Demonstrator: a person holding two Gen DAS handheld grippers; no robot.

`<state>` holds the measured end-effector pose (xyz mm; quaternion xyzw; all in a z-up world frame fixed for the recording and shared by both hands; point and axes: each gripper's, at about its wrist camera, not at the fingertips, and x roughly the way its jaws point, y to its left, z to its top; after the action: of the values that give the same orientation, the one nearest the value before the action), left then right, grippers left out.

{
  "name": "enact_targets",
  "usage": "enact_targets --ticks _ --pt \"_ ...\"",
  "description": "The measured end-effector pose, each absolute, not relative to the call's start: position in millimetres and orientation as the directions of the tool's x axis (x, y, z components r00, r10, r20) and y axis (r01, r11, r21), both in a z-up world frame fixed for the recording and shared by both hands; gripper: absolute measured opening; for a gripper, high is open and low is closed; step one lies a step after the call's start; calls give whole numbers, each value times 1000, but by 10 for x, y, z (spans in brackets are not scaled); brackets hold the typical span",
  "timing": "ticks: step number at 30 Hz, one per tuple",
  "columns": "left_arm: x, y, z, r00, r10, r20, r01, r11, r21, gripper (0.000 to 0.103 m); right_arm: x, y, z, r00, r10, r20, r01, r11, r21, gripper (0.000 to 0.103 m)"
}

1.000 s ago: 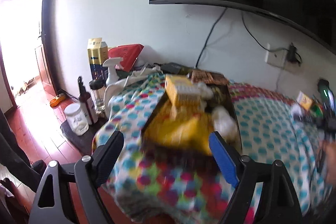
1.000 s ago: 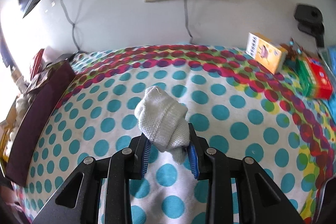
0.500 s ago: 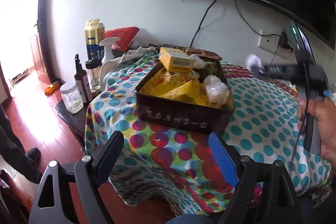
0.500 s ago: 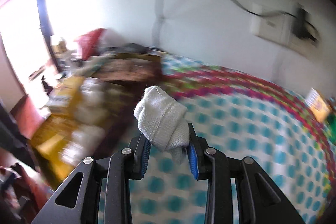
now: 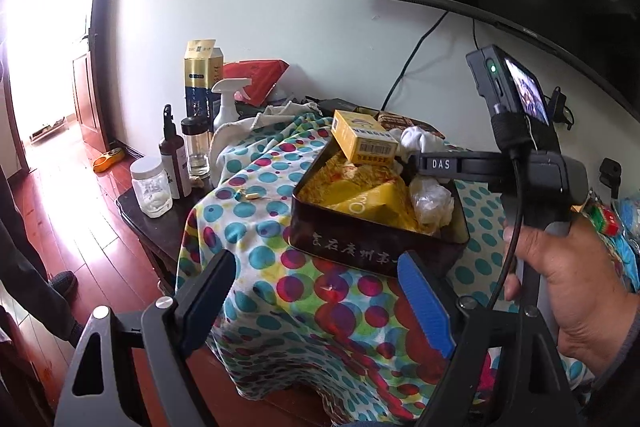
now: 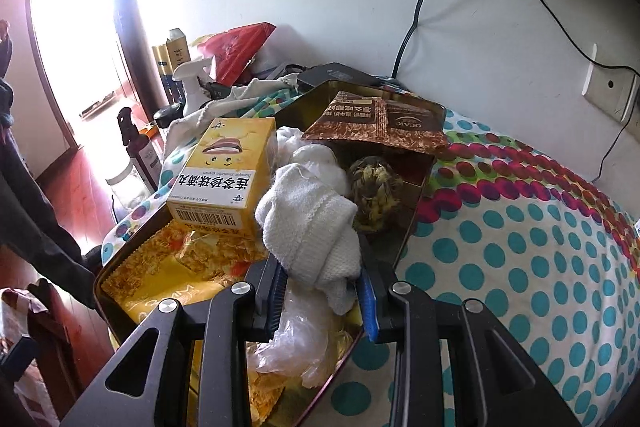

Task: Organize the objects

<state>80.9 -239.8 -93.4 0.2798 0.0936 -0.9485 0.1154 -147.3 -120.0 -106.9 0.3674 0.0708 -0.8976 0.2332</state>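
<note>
**Sock held over the tin**

The right gripper (image 6: 322, 297) was closed on a white sock (image 6: 310, 227), with the sock squeezed between its two blue pads. The sock hung over the near part of the open tin (image 6: 416, 211), above a clear plastic bag (image 6: 292, 343) that lay inside. It was not clear if the sock touched anything below it.

In the tin, a yellow box (image 6: 228, 171) lay tilted at the left side, just beside the sock. Brown sachets (image 6: 376, 125) rested across the far edge, and a round dried bundle (image 6: 374, 193) sat under them, to the right of the sock.

The left gripper (image 5: 316, 297) was open and held nothing. It stayed in front of the tin (image 5: 360, 247), apart from it, over the near edge of the dotted cloth (image 5: 260, 227). From this side the right gripper (image 5: 416, 163) reached over the tin from the right, and the sock (image 5: 418, 141) showed at its tip near the yellow box (image 5: 362, 141).

Bottles (image 5: 176, 163) and a jar (image 5: 151, 187) stood at the left of the cloth.
</note>
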Motion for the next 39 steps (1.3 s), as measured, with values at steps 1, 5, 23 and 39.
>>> enact_targets --ticks 1,5,23,39 --pt "805 -2411 -937 -816 -166 -554 273 -955 -116 85 -1495 -1209 -1080 -621 -364 -694 470 -882 42 31" --pt "795 -2431 -946 -812 -169 -558 278 -953 -117 86 -1561 -1262 -1145 -623 -342 -704 464 -886 19 31" --pt "785 -2224 -946 -800 -234 -553 299 -954 -29 86 -1113 -985 -566 -782 -261 -566 389 -914 -116 102" --pt "961 -1774 -343 -825 -235 -514 284 -959 -17 86 -312 -374 -417 -808 -140 -572 223 -972 -78 103"
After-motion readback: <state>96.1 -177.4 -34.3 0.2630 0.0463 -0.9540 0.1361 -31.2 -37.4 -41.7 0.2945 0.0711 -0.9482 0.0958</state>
